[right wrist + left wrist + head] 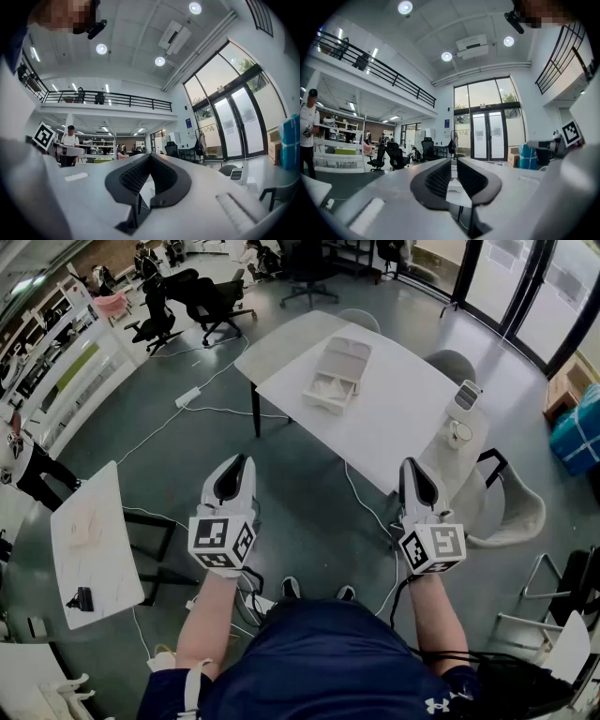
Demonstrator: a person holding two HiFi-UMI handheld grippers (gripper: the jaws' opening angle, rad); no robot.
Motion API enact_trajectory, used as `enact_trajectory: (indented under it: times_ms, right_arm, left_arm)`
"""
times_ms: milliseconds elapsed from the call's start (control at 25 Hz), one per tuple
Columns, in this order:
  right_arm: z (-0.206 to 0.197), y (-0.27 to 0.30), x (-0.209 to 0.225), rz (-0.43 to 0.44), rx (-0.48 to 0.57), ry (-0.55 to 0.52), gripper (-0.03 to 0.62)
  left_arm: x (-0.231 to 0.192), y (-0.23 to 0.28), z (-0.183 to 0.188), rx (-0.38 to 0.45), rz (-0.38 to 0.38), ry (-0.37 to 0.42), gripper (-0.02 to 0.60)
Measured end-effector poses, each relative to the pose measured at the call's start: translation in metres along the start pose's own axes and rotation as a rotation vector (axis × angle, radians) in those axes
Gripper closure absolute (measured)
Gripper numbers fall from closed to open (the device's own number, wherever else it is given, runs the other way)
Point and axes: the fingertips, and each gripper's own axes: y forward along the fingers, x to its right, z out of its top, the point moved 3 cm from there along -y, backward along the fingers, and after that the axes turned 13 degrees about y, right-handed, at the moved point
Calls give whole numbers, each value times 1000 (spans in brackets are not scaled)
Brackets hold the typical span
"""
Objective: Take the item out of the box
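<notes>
The box [348, 354] lies open on the white table [398, 418], near its far left corner. A pale item [327, 386] sits in the half of the box that faces the person. Both grippers are held level over the floor on the near side of the table, well apart from the box. The box lies ahead of them, roughly between their two lines. The left gripper [236, 465] has its jaws released by only a narrow slit, with nothing between the pads [440, 178]. The right gripper [413, 468] is clenched on nothing, its jaw tips meeting. A white device [465, 395] and a cup [458, 433] stand at the table's right end.
</notes>
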Motion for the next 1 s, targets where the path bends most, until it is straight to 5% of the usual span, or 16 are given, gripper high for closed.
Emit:
enact_trajectory:
  times_ms: [560,1000]
  right_arm:
    - [-9,3,33,13,-43,20,591]
    - [-35,70,35,-66,-100,1,592]
  left_arm:
    - [25,-4,3,-3,50,-11,541]
    - [-18,77,-24,-9,-29,-35,541]
